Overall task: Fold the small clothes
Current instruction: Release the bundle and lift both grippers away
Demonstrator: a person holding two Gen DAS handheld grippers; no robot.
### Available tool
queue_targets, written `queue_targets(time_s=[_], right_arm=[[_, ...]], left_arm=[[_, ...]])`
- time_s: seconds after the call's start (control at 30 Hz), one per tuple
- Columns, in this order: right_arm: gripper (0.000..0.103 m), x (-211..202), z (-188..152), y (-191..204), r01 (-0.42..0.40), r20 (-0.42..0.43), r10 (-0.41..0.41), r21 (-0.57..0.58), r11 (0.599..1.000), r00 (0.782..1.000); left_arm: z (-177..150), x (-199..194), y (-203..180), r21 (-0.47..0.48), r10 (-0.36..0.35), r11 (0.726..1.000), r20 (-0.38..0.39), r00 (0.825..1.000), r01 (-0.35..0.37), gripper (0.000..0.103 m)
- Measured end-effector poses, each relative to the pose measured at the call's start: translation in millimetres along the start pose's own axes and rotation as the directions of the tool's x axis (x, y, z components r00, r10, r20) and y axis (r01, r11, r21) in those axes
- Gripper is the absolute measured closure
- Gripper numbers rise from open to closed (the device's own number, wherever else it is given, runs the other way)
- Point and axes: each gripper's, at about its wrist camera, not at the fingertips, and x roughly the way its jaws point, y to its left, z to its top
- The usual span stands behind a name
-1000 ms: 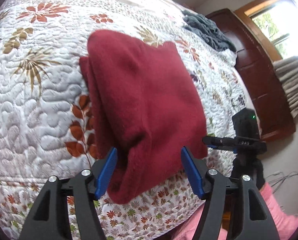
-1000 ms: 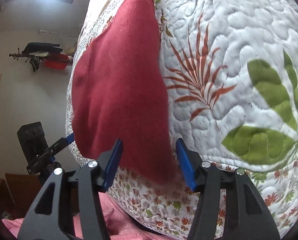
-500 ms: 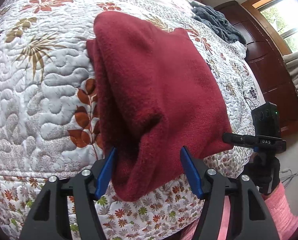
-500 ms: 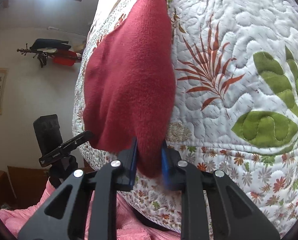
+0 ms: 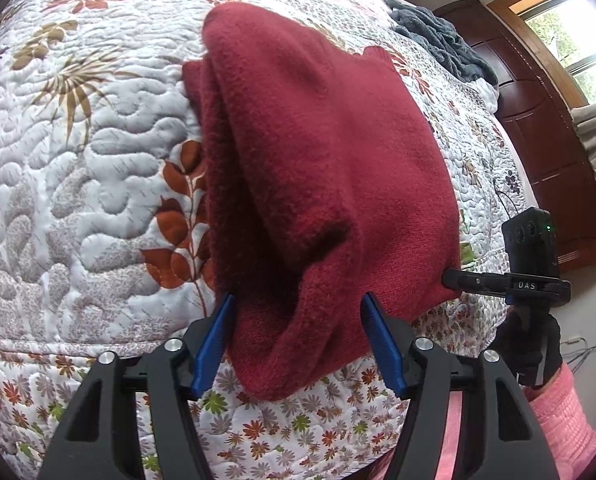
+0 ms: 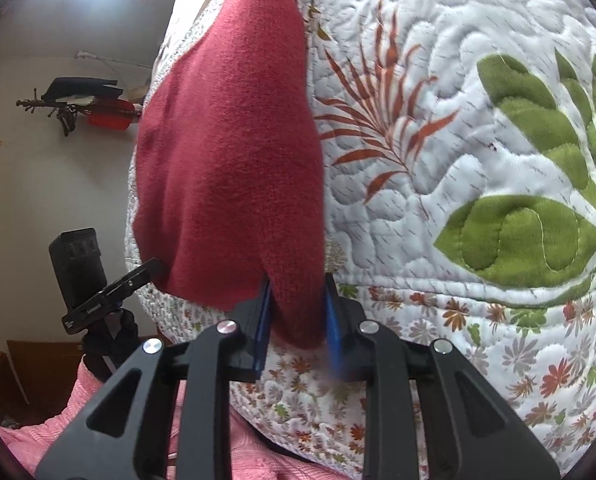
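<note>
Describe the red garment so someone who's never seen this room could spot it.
Find the quilt with leaf prints. At its near edge lies the red garment, folded, fuzzy, one corner pinched by the right gripper. The only other cloth, a grey pile, sits at the far end.

A plain dark red sweater (image 5: 321, 152) lies on a white quilt (image 5: 78, 184) patterned with rust, tan and green leaves.

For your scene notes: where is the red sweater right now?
The red sweater lies folded on the quilt, its near end over the bed's edge. The right gripper pinches one near corner; the open left gripper straddles the other.
</note>
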Motion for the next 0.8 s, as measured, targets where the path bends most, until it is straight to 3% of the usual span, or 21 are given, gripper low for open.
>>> queue_targets(time_s=[0.07, 0.2, 0.3, 0.37, 0.43, 0.6, 0.8], right_arm=[[0.079, 3.2, 0.4, -2.6, 0.000, -0.003, 0.000, 0.017, 1.000, 1.000], [0.077, 1.5, 1.5, -3.8, -0.011, 0.006, 0.011, 0.028, 1.000, 1.000], [0.072, -6.7, -0.2, 7.1, 0.020, 0.027, -0.020, 0.001, 1.000, 0.999], [0.066, -16.8, -2.0, 16.6, 0.066, 0.057, -0.064, -0.034, 0.997, 0.996], [0.046, -28.3, -5.5, 27.9, 0.113, 0.095, -0.107, -0.060, 0.992, 0.990], [0.016, -52.3, -15.1, 51.4, 0.219, 0.178, -0.197, -0.113, 0.969, 0.964], [0.013, -65.0, -25.8, 73.6, 0.343, 0.228, -0.309, -0.127, 0.931, 0.923]], left_arm=[[-1.2, 5.1, 6.2, -0.011, 0.037, 0.999, -0.018, 0.999, -0.038, 0.038], [-6.0, 7.0, 24.7, -0.080, -0.021, 0.997, -0.010, 1.000, 0.020, 0.038], [-7.6, 0.8, 20.4, -0.066, -0.001, 0.998, -0.005, 1.000, 0.001, 0.038], [-8.4, -7.0, 12.0, -0.028, 0.020, 0.999, 0.005, 1.000, -0.020, 0.038], [-9.0, -15.3, 5.2, -0.012, 0.033, 0.999, 0.014, 0.999, -0.033, 0.038], [-12.3, -42.7, -12.5, -0.009, 0.049, 0.999, 0.062, 0.997, -0.048, 0.036], [-11.2, -69.6, -37.1, 0.001, 0.107, 0.994, 0.124, 0.987, -0.108, 0.028]])
